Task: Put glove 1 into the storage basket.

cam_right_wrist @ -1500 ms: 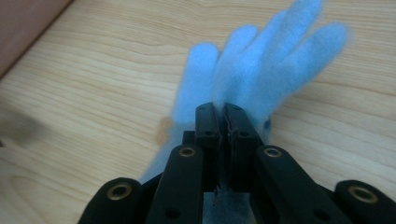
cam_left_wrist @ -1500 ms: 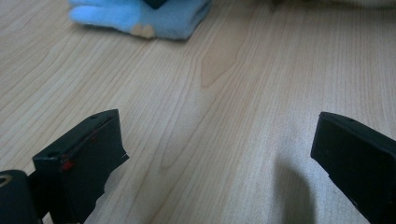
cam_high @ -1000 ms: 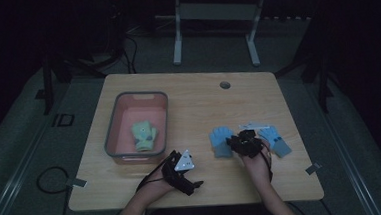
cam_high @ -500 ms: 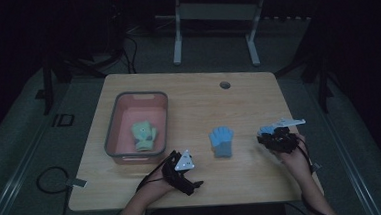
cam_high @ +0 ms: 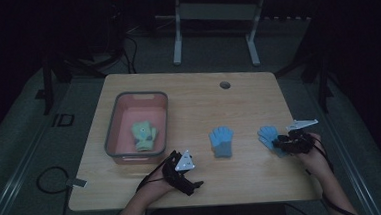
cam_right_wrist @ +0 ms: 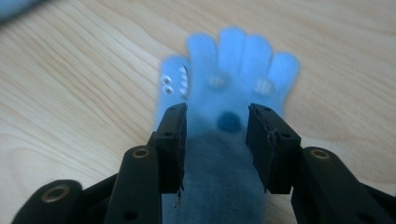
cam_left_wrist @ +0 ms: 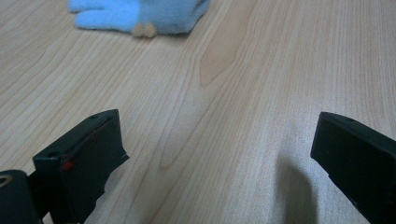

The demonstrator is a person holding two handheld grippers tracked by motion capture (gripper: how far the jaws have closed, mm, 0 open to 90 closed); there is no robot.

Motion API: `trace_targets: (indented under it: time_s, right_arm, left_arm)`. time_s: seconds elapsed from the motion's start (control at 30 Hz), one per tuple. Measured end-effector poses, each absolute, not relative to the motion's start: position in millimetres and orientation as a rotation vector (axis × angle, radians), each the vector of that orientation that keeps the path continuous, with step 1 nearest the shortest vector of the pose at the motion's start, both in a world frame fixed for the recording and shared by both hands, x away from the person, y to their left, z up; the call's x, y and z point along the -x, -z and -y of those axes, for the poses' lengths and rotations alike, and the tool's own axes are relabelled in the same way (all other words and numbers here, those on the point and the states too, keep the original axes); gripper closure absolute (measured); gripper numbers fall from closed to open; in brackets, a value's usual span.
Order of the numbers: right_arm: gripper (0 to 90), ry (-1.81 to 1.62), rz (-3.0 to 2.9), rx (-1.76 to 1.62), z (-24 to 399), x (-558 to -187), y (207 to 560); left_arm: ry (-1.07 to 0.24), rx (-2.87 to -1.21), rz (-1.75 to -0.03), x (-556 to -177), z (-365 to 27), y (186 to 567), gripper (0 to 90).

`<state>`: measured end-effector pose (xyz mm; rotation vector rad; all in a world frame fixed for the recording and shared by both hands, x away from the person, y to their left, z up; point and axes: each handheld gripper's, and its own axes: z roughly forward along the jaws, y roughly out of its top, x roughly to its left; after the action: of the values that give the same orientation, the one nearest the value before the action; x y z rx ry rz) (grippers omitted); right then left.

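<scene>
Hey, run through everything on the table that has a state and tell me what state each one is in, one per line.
Left claw: open wide, nothing between its jaws, low over bare wood.
Right claw: jaws just been opening, apart around the right blue glove's cuff, not pressing it.
Right blue glove: flat on the table, fingers spread.
Middle blue glove: flat, untouched.
Green glove: lying in the bin.
Pink bin: upright, uncovered.
Table: level.

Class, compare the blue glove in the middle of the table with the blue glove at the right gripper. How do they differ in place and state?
The middle glove lies free on the table, with no gripper at it; the right-hand glove lies under the right gripper, its cuff between the fingers, whose jaws have just been opening. The middle glove sits nearer the pink bin; the right-hand glove lies near the table's right edge. Both are light blue, flat, fingers pointing away from the person.
</scene>
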<state>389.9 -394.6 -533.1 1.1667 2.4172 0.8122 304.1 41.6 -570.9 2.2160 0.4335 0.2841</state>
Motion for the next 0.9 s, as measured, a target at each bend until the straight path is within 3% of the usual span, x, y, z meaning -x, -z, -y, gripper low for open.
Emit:
trace_targets:
  time_s: [0.13, 0.2, 0.27, 0.5, 0.7, 0.9]
  right_arm:
    - [62.9, -0.846, -2.407, -1.187, 396, -390, 540]
    - [80.6, -0.864, -2.389, -1.231, 398, -389, 540]
    - [83.4, -0.848, -2.366, -1.291, 396, -389, 539]
    - [85.9, -0.809, -2.287, -1.374, 384, -386, 529]
    - [85.9, -0.881, -2.107, -1.465, 364, -371, 486]
    - [85.8, -0.864, -2.049, -1.526, 343, -369, 476]
  left_arm:
    - [-0.28, -2.214, -0.436, -304, -42, 571, 2.8]
    - [-0.288, -2.22, -0.436, -304, -42, 571, 2.8]
    - [-0.3, -2.228, -0.429, -304, -41, 571, 3.5]
    - [-0.294, -2.22, -0.436, -304, -42, 571, 3.5]
    - [-0.292, -2.216, -0.437, -304, -42, 571, 3.5]
    - [-0.29, -2.214, -0.43, -303, -42, 570, 3.5]
